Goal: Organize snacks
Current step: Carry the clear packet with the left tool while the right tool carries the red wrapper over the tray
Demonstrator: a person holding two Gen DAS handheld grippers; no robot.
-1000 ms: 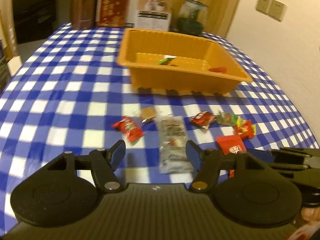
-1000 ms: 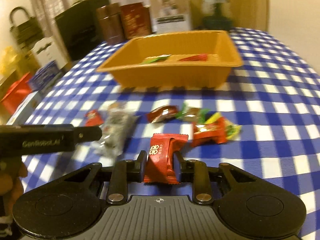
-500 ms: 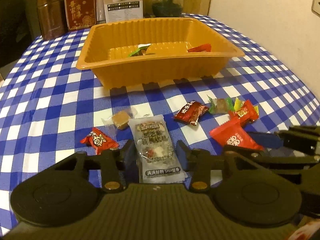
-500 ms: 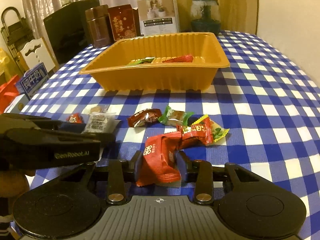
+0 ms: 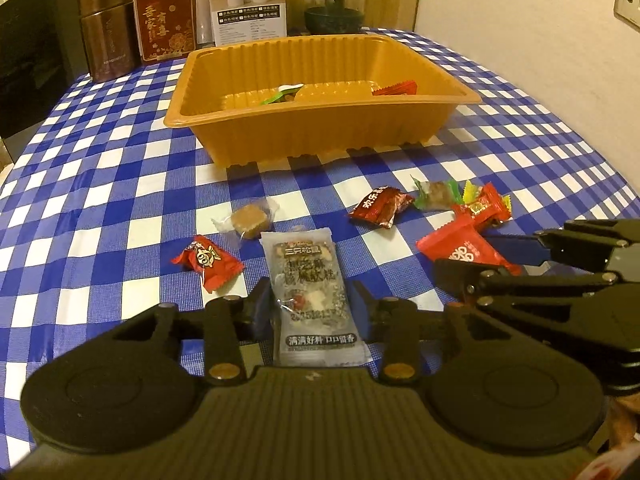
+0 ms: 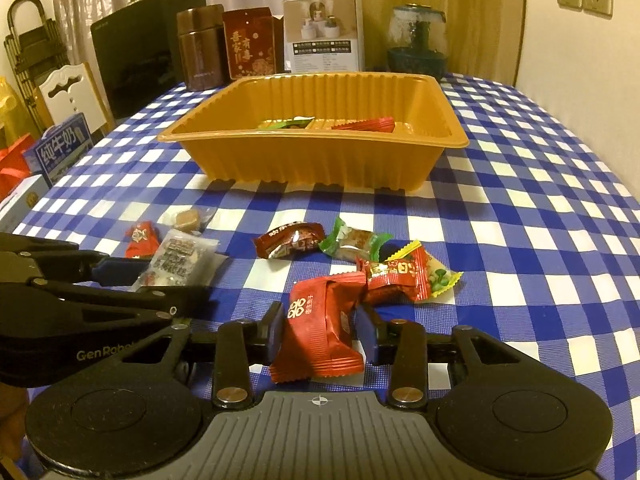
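- Left wrist view: the left gripper [image 5: 310, 308], its jaws having just closed, pinches the clear nut-bar packet [image 5: 312, 300] on the checked tablecloth [image 5: 120, 220]. Lift straight, then carry it over the orange tray [image 5: 320, 136] rim.
- Right wrist view: the right gripper [image 6: 320, 330], jaws lately widened slightly, clamps the red wrapped snack [image 6: 320, 328]. Keep it clear of the left claw when moving trayward.

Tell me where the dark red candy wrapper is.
The dark red candy wrapper lies on the checked tablecloth mid-frame in the right wrist view, in front of the orange tray, beside the green-ended candy.
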